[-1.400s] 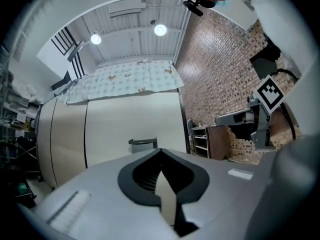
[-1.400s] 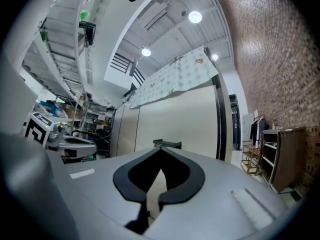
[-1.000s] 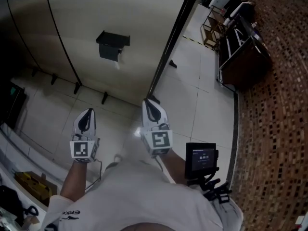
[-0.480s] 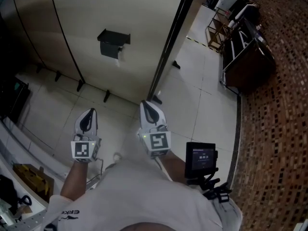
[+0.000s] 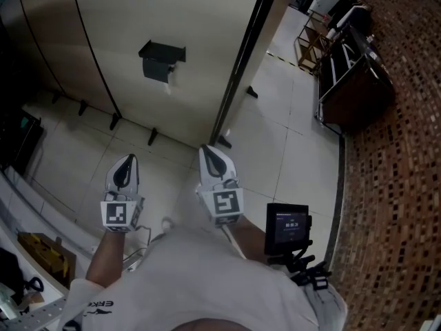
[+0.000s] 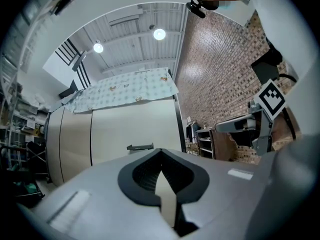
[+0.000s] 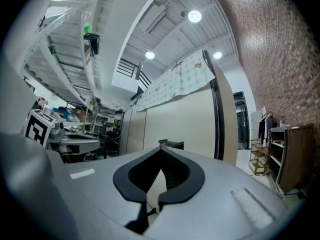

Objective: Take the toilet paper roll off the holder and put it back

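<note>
Black holder (image 5: 162,52) is mounted on the beige partition wall (image 5: 207,40). The toilet paper roll (image 5: 167,81) sits in it, with only a pale edge showing beneath the cover. Your left gripper (image 5: 127,163) and right gripper (image 5: 212,152) are side by side, aimed at the partition wall and well apart from the holder. Both sets of jaws are fully closed, with nothing between them.
</note>
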`<state>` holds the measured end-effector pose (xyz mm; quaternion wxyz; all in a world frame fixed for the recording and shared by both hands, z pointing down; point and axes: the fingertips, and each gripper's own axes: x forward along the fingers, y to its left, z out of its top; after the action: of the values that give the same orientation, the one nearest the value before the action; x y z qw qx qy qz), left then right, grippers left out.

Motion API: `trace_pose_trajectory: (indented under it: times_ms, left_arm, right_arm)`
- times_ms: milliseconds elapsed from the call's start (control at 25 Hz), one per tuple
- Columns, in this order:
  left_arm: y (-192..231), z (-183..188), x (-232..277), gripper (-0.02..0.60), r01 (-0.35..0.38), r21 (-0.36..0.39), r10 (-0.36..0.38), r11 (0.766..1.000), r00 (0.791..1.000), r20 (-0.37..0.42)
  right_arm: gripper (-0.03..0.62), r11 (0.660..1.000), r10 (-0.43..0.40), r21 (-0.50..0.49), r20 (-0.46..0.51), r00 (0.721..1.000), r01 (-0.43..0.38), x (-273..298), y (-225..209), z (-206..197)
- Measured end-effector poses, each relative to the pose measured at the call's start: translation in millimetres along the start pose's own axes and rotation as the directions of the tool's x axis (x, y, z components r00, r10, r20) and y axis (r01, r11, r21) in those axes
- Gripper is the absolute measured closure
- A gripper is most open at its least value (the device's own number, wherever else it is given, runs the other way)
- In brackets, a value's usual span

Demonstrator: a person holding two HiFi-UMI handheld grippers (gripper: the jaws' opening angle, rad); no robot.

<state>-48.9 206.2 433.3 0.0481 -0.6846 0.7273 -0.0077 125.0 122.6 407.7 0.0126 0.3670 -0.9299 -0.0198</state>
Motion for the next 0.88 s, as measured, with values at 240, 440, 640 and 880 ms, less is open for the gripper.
trace_pose_trajectory:
  times_ms: [240,440,640,880]
  left_arm:
    - [0,0,-2,0.580,0.003,0.011,-0.003,1.000,1.000,-0.027]
    - [0,4,-2,0.580,0.010,0.018,-0.009,1.000,1.000,-0.017]
    - [4,2,-1,0.580,-0.001,0.008,0.001,1.000,1.000,-0.024]
    - [6,3,2,0.579,0.008,0.017,-0.008,1.000,1.000,-0.026]
  right_arm:
    - [0.582,1.000,0.011,-0.023,-0.007,1.000,-0.012,-1,3,3]
    - [0.582,1.000,0.012,-0.024,0.007,1.000,-0.012,0,5,5]
    - [0.582,0.999,0.020,-0.025,0.001,1.000,-0.020,4,8,5]
    - [0.582,0.999,0.024,-0.025,0.005,1.000,-0.023,10,8,2]
